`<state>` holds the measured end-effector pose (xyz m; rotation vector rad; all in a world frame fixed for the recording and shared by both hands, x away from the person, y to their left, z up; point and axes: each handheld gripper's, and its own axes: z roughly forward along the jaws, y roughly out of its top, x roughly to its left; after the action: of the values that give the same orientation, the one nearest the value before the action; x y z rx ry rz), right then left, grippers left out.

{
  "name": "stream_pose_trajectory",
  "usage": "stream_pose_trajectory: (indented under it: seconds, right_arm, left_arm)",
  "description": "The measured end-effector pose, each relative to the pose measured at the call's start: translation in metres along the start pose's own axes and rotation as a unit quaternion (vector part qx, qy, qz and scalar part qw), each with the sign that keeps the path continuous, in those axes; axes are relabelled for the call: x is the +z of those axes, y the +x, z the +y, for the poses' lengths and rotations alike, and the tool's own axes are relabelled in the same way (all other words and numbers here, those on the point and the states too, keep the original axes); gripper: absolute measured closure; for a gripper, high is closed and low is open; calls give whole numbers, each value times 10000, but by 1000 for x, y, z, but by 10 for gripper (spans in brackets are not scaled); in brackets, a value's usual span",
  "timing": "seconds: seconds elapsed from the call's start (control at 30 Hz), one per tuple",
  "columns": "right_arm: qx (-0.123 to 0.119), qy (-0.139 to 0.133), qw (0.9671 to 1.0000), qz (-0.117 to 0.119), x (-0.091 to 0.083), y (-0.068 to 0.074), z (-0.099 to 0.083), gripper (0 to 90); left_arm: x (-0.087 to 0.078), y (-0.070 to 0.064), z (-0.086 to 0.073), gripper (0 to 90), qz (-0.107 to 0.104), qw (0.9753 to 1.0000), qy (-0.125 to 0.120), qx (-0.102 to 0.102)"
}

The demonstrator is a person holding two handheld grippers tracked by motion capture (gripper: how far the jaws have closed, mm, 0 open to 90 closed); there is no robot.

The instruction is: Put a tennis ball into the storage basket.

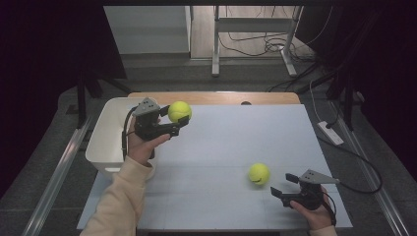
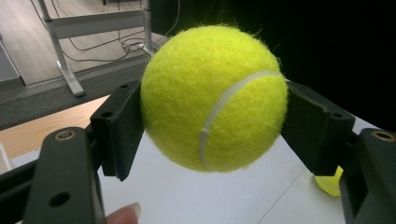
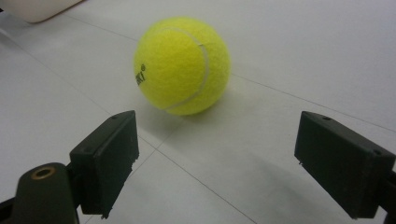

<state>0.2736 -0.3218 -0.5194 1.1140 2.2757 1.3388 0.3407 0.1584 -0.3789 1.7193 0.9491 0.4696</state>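
Tennis ball, held point(image 1: 179, 111): I have it pinched in my left gripper point(image 1: 178, 118), lifted off the table at the far left, just beside the white bin point(image 1: 105, 129).
Left gripper view: both jaws press the felt of that ball point(image 2: 214, 98) on either side, its white seam facing me; a fingertip point(image 2: 124, 215) shows at the bottom edge.
Second tennis ball point(image 1: 258, 173): it rests on the white tabletop point(image 1: 236, 142), near right; a sliver of it point(image 2: 329, 183) shows low right in the left gripper view.
Right gripper point(image 1: 285, 184): jaws spread wide and holding nothing, just right of the second ball, apart from it.
Right gripper view: that ball point(image 3: 182, 65) lies beyond the jaws, dark lettering on its left side that the high view is too small to show; a corner of the bin point(image 3: 35, 8) sits top left.
Edges: the bin hangs at the table's left edge; my right hand point(image 1: 314, 212) is close to the near edge.
Open room: I see bare tabletop across the middle and far right.
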Motion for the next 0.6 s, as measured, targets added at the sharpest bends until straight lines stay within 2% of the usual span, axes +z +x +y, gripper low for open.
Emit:
stream_pose_trajectory:
  seconds: [0.6]
  right_arm:
    - [2, 4, 10000, -3, 0, 0, 0, 135]
  left_arm:
    - [-12, 16, 1, 267, 257, 9995, -102, -141]
